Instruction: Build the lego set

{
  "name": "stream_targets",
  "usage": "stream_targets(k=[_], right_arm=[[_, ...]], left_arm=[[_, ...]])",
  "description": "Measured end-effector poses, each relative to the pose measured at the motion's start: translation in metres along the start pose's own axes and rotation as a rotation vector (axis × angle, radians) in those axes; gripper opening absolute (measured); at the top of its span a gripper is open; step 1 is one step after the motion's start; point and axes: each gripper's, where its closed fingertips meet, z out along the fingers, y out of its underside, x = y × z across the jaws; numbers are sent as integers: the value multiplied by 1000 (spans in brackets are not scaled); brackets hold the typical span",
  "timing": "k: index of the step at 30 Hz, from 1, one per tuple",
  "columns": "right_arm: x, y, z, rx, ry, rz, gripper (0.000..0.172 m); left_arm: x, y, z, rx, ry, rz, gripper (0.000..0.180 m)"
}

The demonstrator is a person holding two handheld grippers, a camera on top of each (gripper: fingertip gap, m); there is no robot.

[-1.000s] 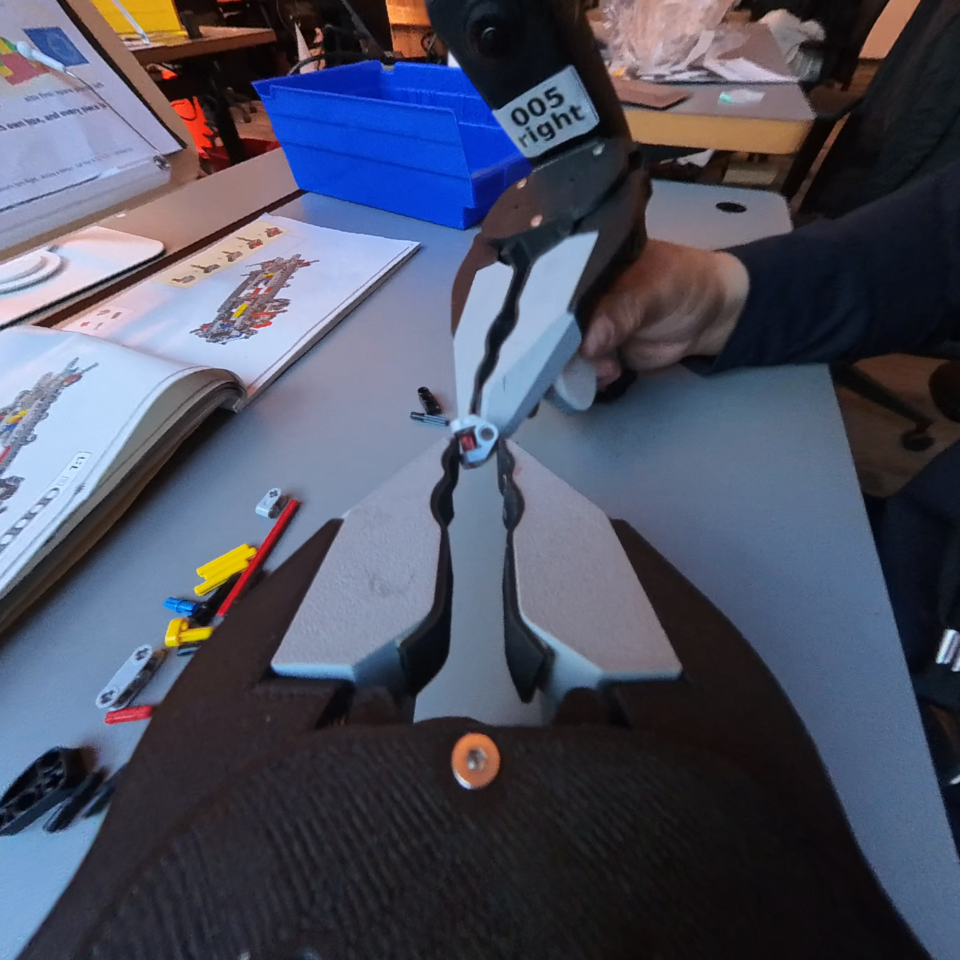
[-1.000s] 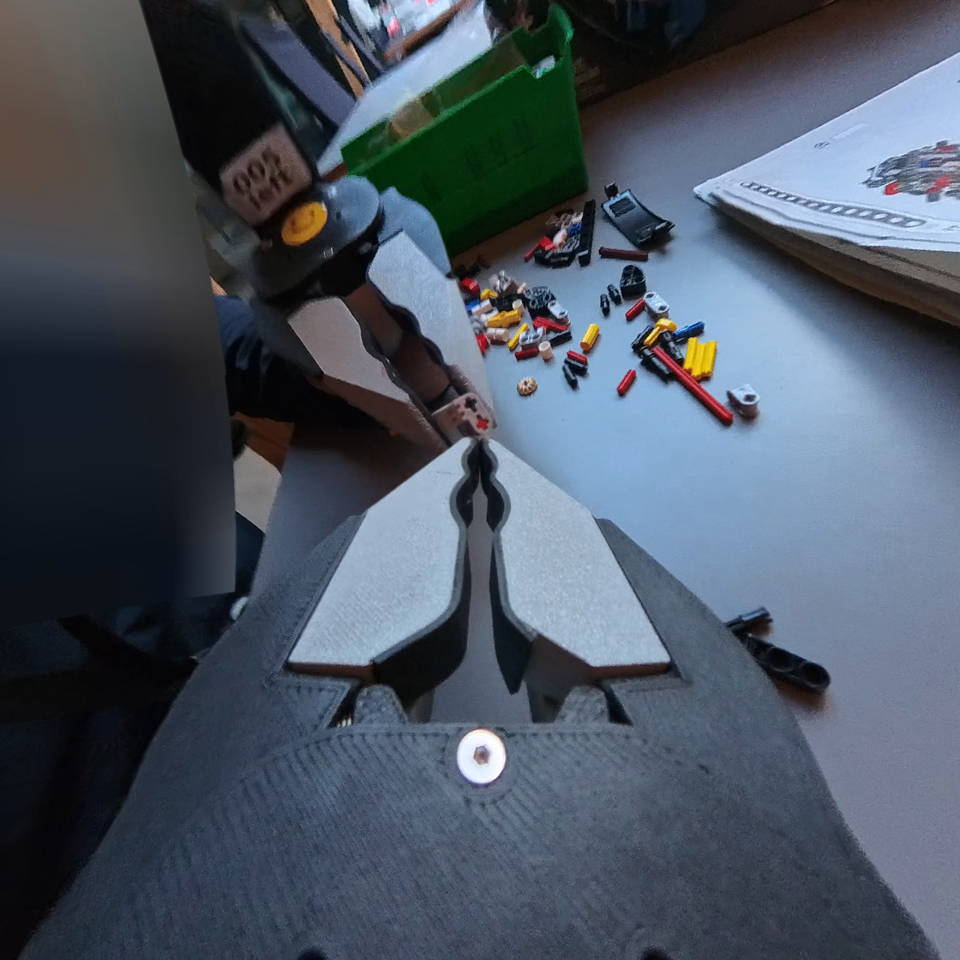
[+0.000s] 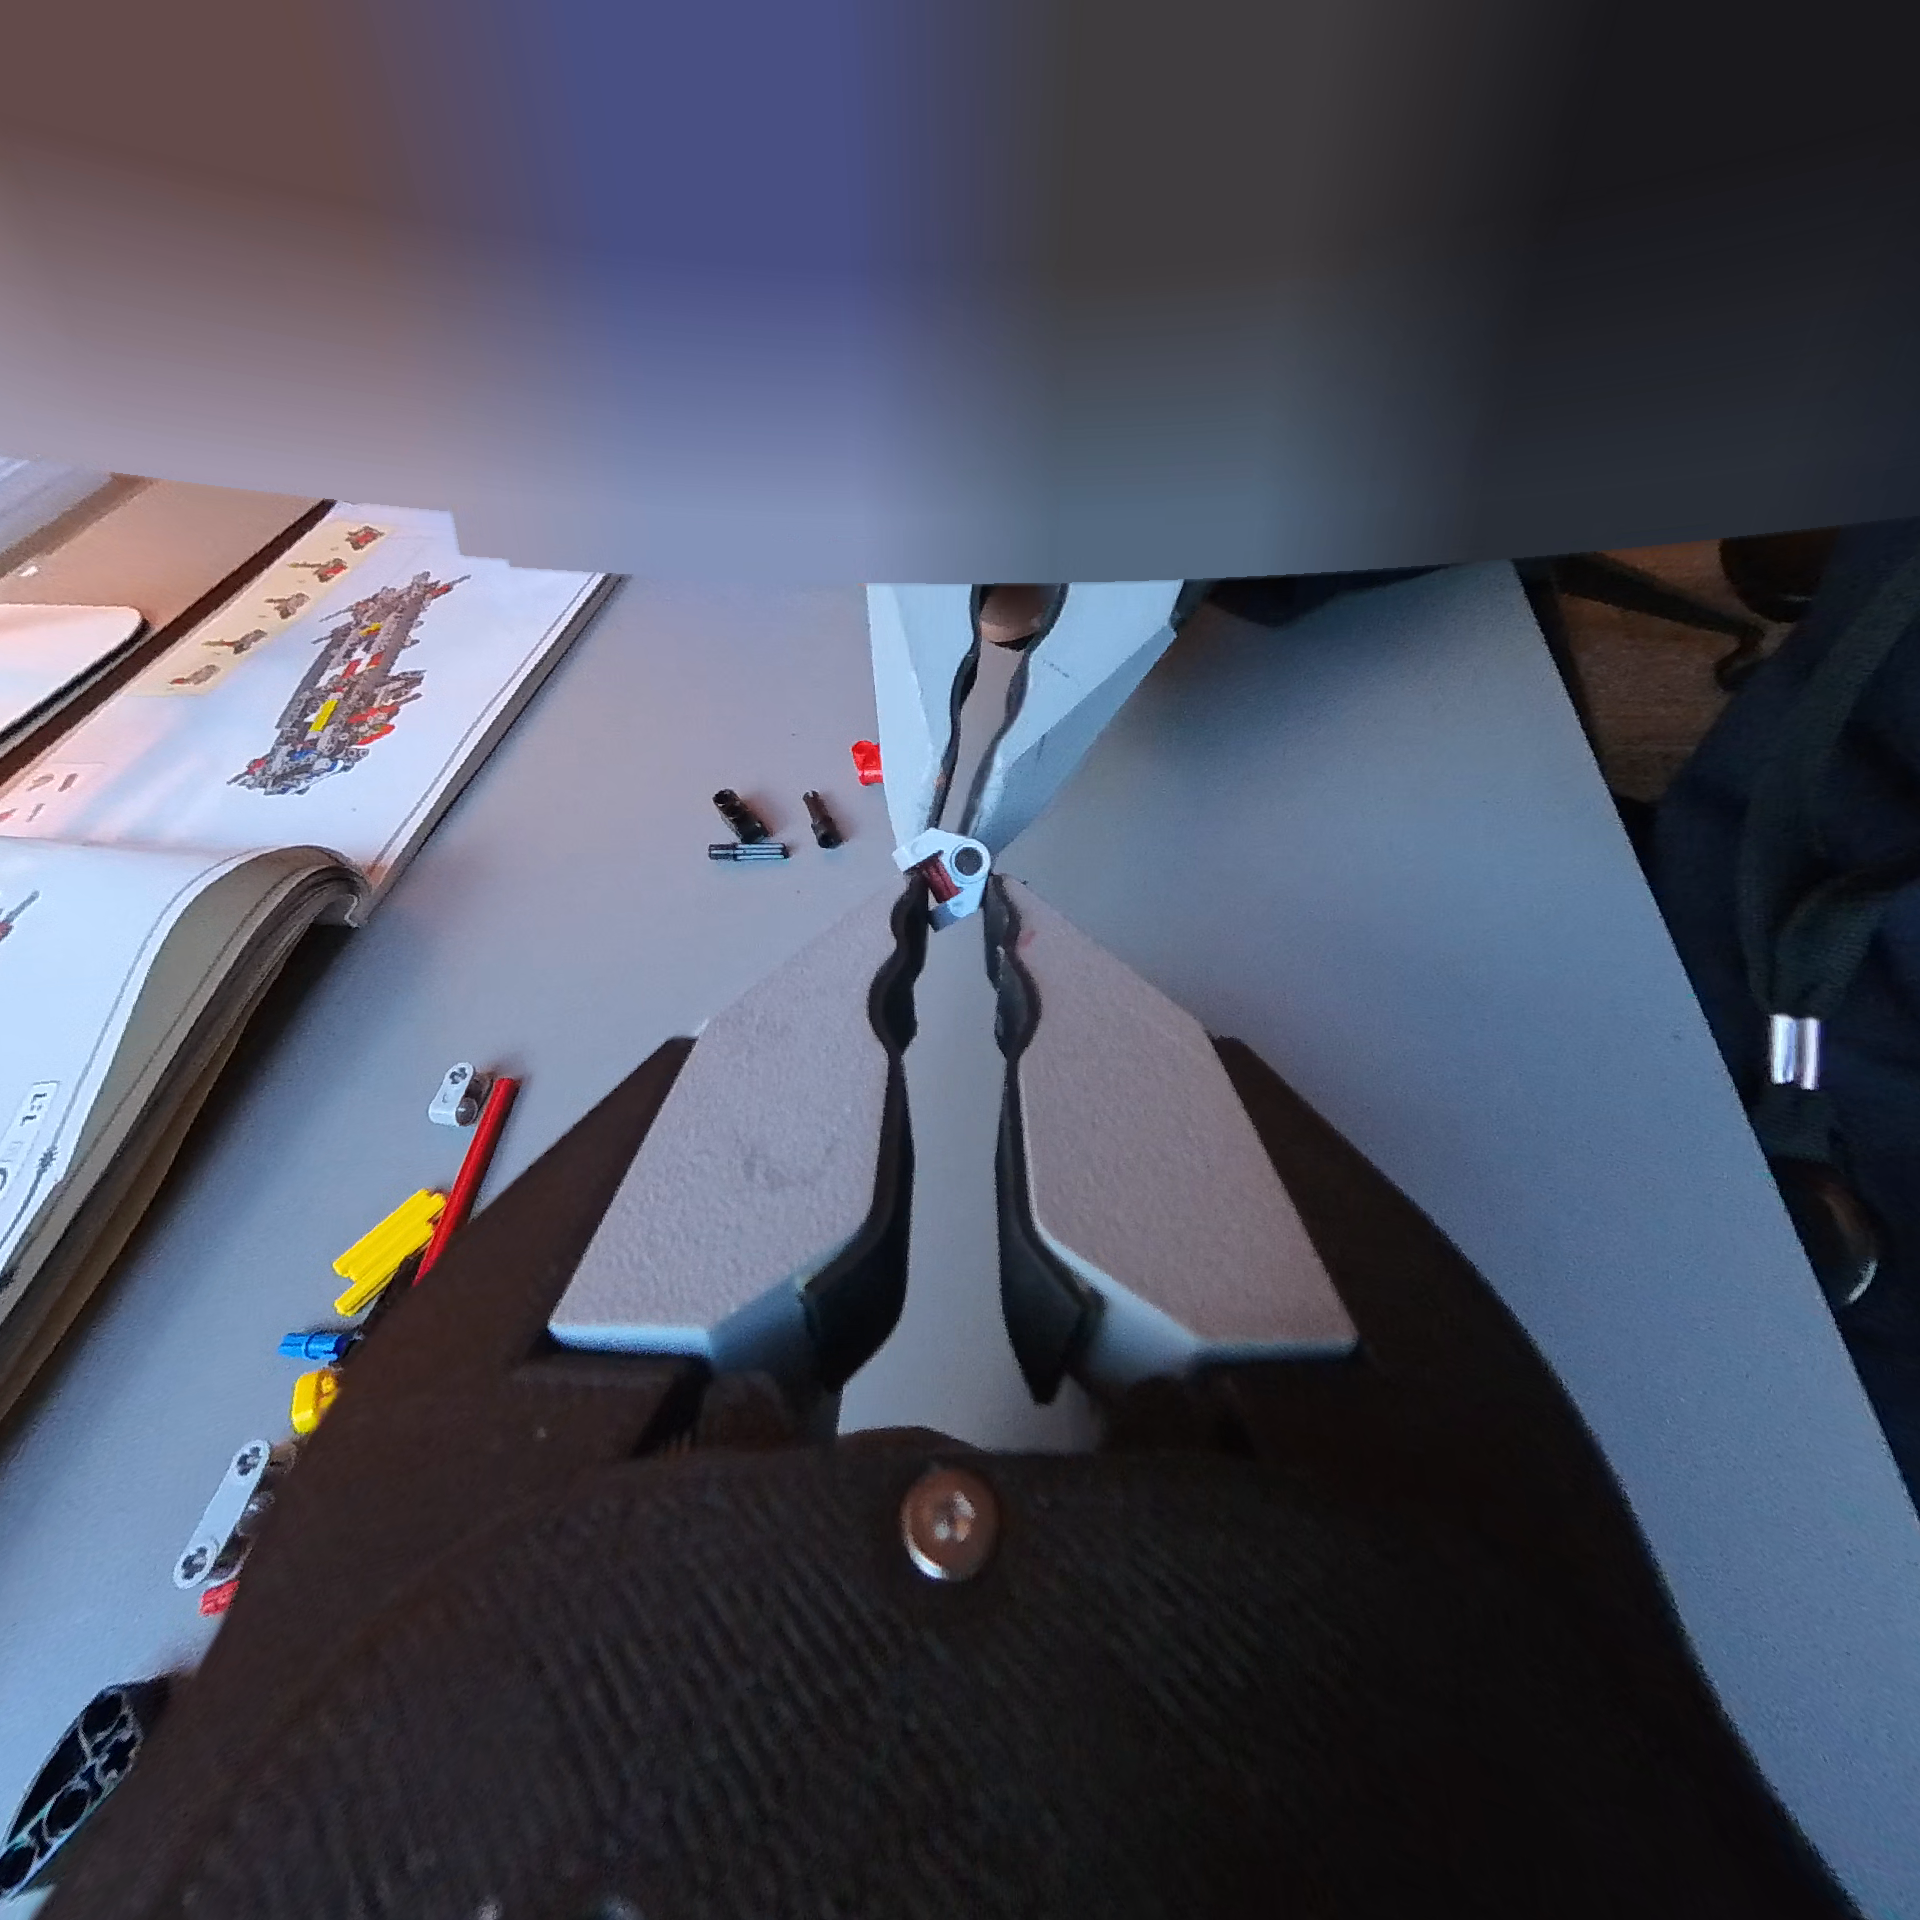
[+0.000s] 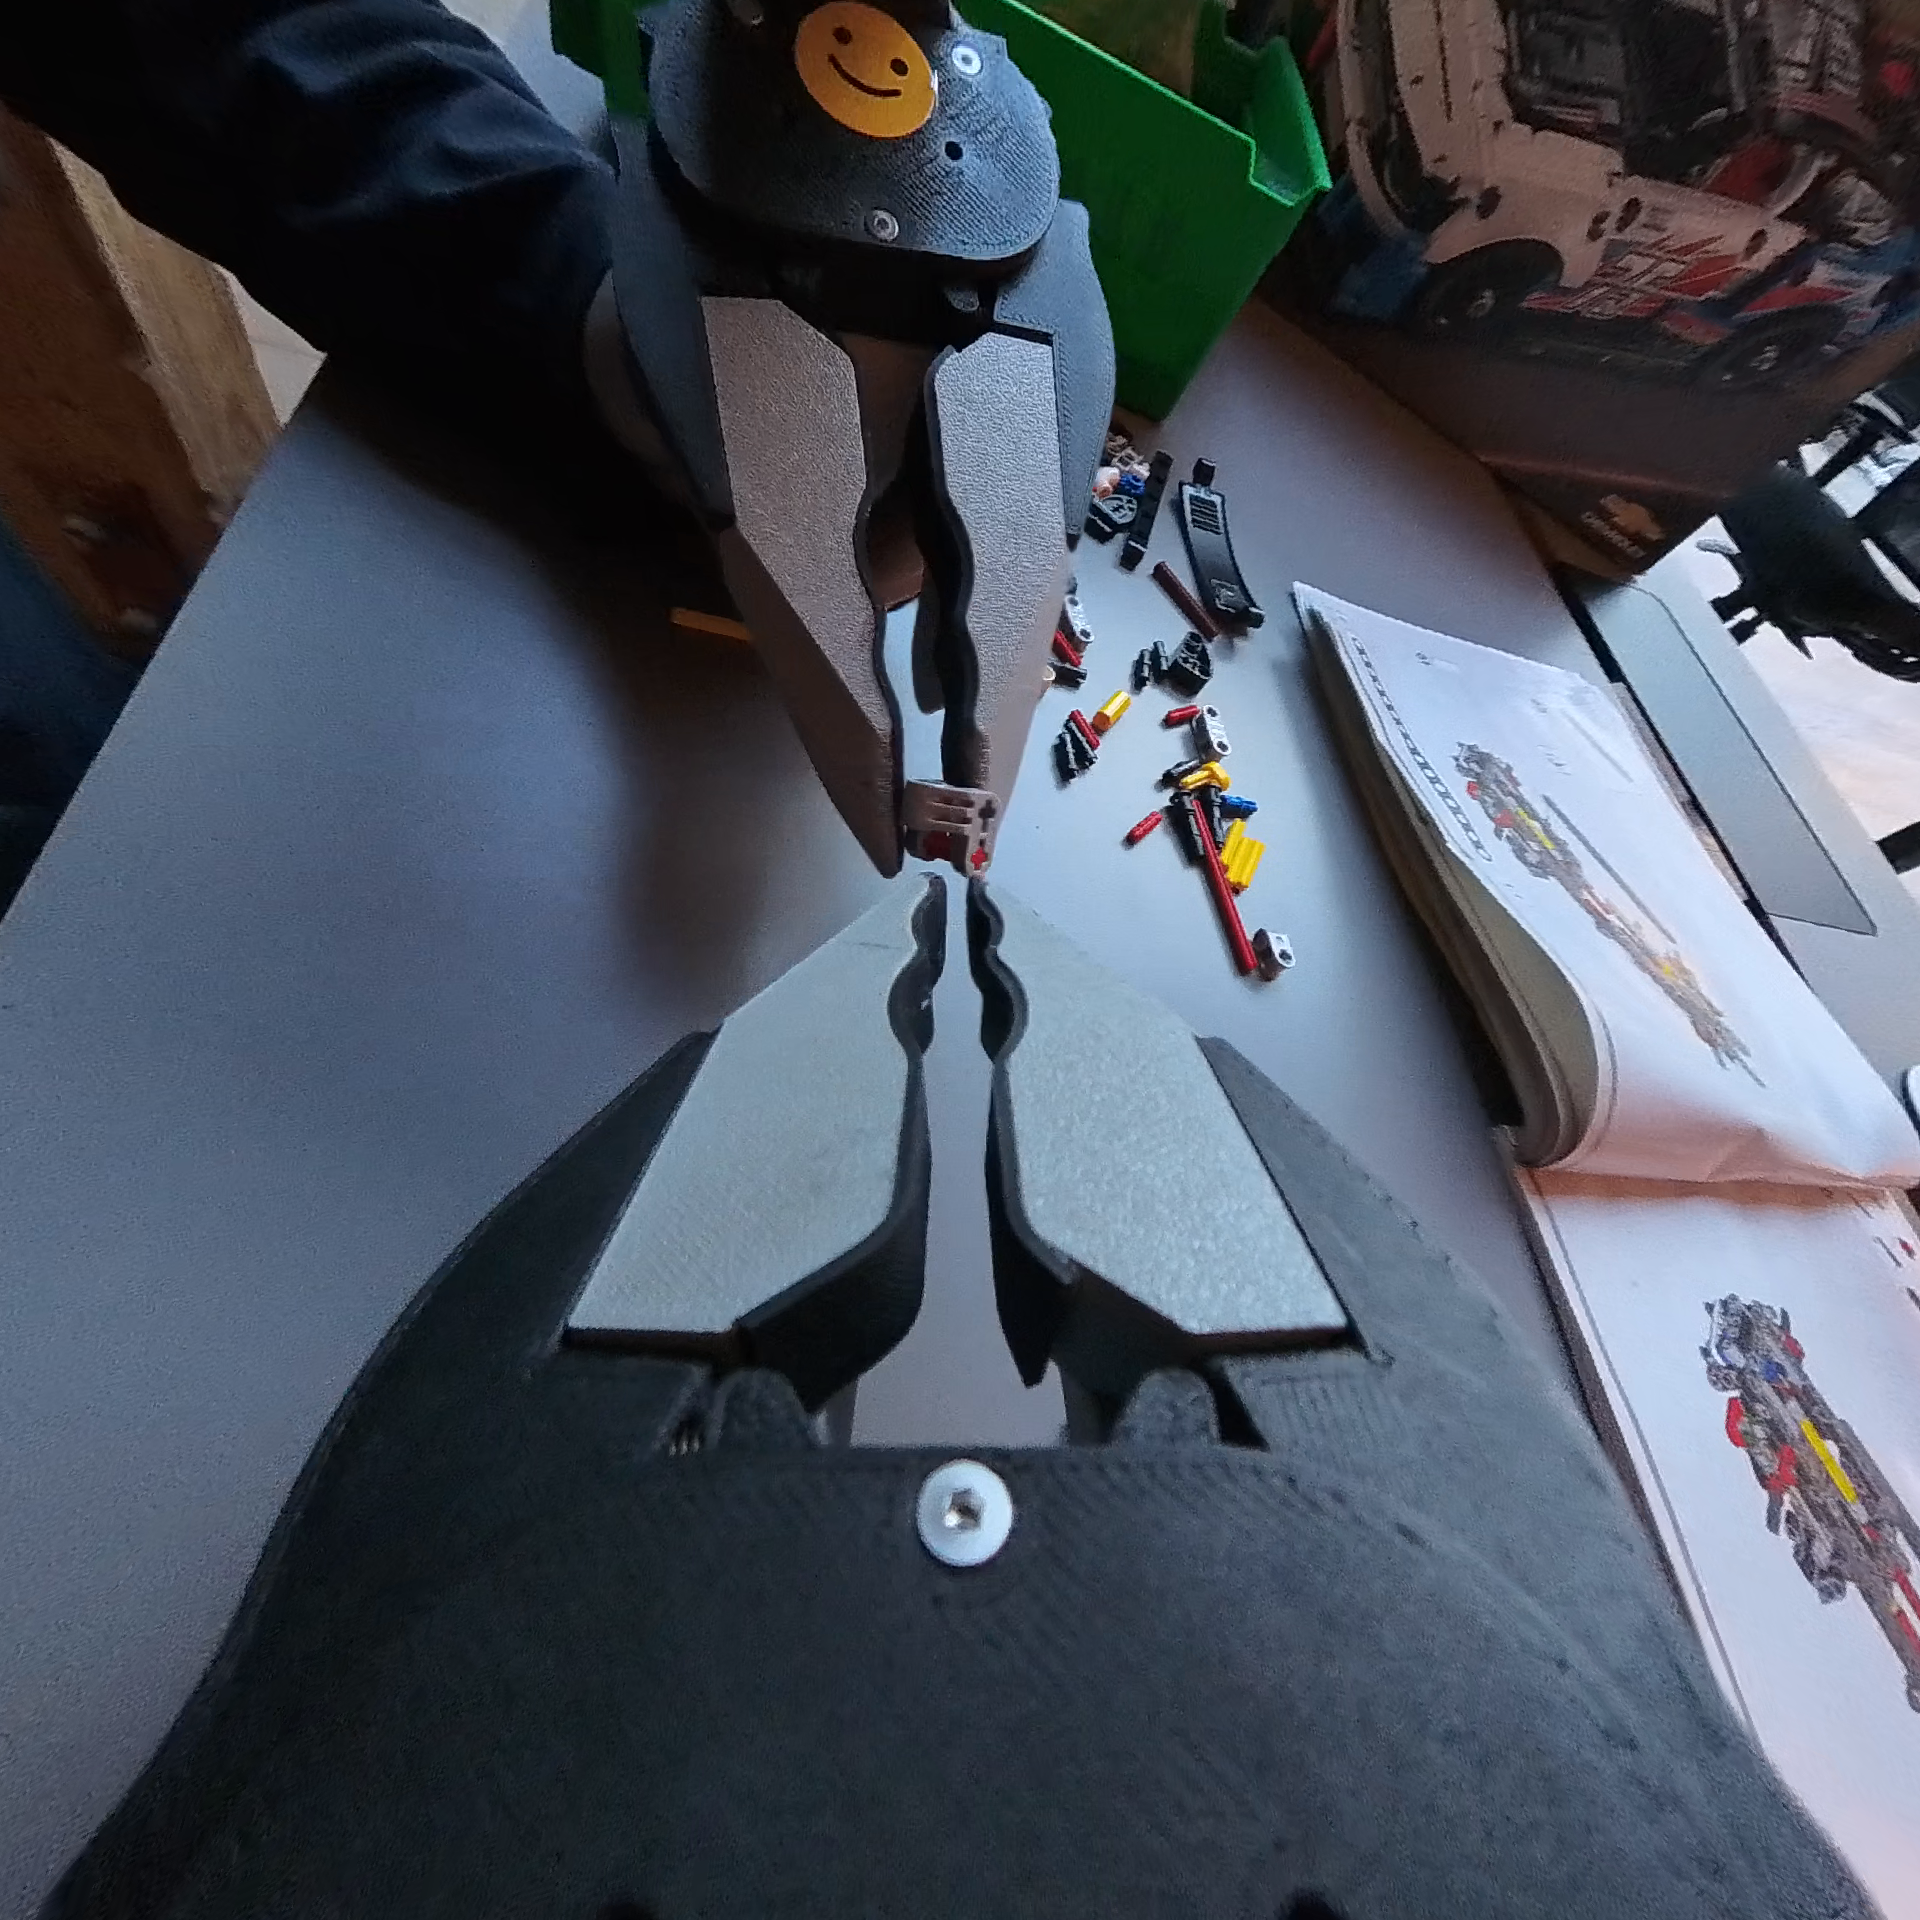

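L gripper clamps grey connector w/ red pin; R gripper tips together, bare, at 6 o'clock of it

Office/hobby desk, parts bin, manual

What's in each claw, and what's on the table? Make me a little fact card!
Left gripper: pinching a small grey piece with a red pin in it
Right gripper: jaws almost together, nothing between them, tips close to that piece
Table: loose parts in red, yellow and black
Nearby: open instruction book, green bin
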Motion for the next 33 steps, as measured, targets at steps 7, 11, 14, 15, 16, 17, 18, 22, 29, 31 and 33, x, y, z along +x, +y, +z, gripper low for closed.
stream_targets(k=[7, 11, 14, 15, 16, 17, 18, 22, 29, 31, 33], right_arm=[[3, -1, 0, -21, 52, -52, 2], [4, -2, -1, -28, 78, -78, 0], [3, -4, -2, -21, 82, -92, 3], [2, -6, -2, -15, 85, -103, 4], [2, -8, -3, -6, 92, -118, 3], [1, -10, -5, 6, 103, -137, 2], [2, -14, -6, 21, 120, -158, 1], [7, -25, -12, 85, 206, -220, 11], [6, -34, -17, 135, 262, -296, 9], [6, -36, -18, 145, 282, -311, 8], [5, -39, -19, 162, 299, -326, 8]], left_arm=[[-2, 0, 0, 3, -6, -16, 8], [-3, 0, -1, 5, -11, -14, 8], [-2, -2, -2, 12, -36, 30, 8], [-2, -3, -3, 16, -55, 77, 8], [-1, -4, -4, 21, -76, 134, 8], [0, -6, -5, 28, -99, 193, 8], [1, -9, -6, 36, -123, 242, 9], [5, -20, -9, 59, -194, 393, 9], [5, -27, -13, 50, -316, 588, 9], [4, -28, -14, 45, -336, 605, 9], [2, -29, -15, 47, -349, 610, 9]])
